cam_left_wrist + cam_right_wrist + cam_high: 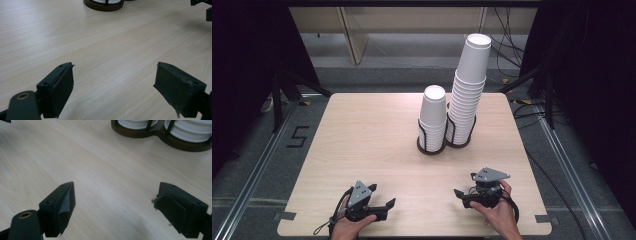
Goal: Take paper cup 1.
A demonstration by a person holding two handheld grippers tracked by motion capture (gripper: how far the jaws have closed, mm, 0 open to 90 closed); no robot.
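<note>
Two cup stacks (pixel 457 100) are standing upright in a holder (pixel 444 145) well ahead of both claws, nearer the right claw (pixel 462 192) than the left claw (pixel 384 200), both resting empty with jaws spread on the table (pixel 362 135).

The high view is evenly lit from above: the pale tabletop (pixel 377 145) is bright, while the far left and right of the frame fall into near-black. The white cup stacks (pixel 469 90) look slightly washed out and cast only faint, soft shadows at their base. The picture is soft and a little grainy. In both gripper views the wood grain is fairly sharp mid-frame, with a mild sheen near the top; the black jaws at the bottom edge are dark and slightly out of focus.
</note>
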